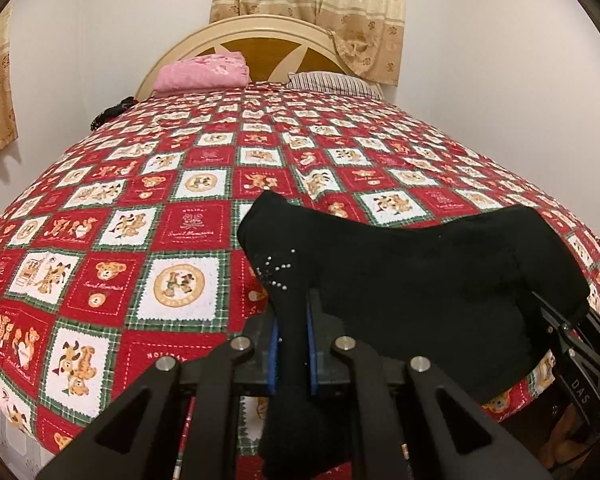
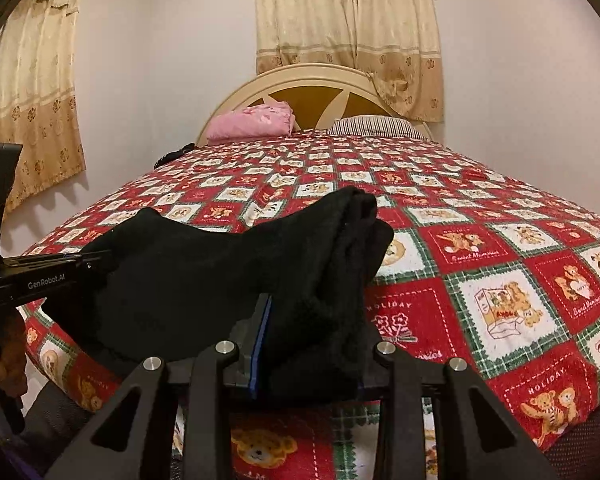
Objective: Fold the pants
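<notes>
Black pants (image 1: pixel 400 272) hang in a slack band over the near end of the bed, stretched between both grippers. A cluster of small silver studs shows on the pants near my left gripper (image 1: pixel 292 344), which is shut on a thin fold of the cloth between its blue pads. The right gripper (image 1: pixel 560 320) holds the far right end. In the right wrist view my right gripper (image 2: pixel 308 352) is shut on a thick bunched wad of the pants (image 2: pixel 188 272). The left gripper (image 2: pixel 96 262) grips the other end at the left, with a hand (image 2: pixel 4 360) below it.
The bed is covered by a red, white and green teddy-bear quilt (image 1: pixel 140 200). A folded pink blanket (image 1: pixel 202 72) and a striped pillow (image 1: pixel 332 82) lie by the headboard (image 1: pixel 260 36). A dark item (image 1: pixel 112 114) sits at the bed's far left edge. Curtains (image 2: pixel 348 40) hang behind.
</notes>
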### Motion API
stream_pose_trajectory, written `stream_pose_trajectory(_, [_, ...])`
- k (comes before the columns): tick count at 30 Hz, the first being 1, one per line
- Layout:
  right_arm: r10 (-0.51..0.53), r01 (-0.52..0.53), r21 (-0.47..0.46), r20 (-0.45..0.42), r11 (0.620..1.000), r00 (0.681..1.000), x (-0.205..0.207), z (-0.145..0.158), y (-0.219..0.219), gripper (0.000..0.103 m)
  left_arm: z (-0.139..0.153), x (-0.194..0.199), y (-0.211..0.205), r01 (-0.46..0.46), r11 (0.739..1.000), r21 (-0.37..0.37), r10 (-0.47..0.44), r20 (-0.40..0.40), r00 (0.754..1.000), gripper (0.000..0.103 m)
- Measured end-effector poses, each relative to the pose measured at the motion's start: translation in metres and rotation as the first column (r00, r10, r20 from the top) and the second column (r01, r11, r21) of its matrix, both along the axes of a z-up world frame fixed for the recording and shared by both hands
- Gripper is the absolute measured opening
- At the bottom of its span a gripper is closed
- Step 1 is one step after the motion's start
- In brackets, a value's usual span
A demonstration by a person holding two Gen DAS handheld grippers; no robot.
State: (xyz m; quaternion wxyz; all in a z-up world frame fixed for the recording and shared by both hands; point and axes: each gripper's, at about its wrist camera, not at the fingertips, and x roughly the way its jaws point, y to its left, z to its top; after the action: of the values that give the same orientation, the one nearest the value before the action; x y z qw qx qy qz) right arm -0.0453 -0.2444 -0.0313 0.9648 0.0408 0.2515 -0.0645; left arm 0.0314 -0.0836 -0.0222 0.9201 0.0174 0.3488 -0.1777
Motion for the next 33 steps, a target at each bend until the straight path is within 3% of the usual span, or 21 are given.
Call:
stream_pose_trajectory(11, [-0.01,0.01,-0.002,0.013,1.0,1.0,0.01,0.012,0.006,0.033,0.009,0.001,0.01,-0.006,1.0,-0.028,0.007,0.017,1.0,0.012])
stream_pose_trajectory(24, [-0.044,0.041,-0.05,-0.058,0.998,0.997,0.02,0.014,0.018,0.033,0.004,0.004,0.013,0.0,0.999,-0.045,0.0,-0.003,1.0,0.012])
stream_pose_trajectory(33, [-0.043,0.04,-0.093,-0.039,0.995,0.998,0.019,0.022,0.027,0.033,0.009,0.006,0.021,-0.013,0.998,-0.061,0.013,0.001,1.0,0.012])
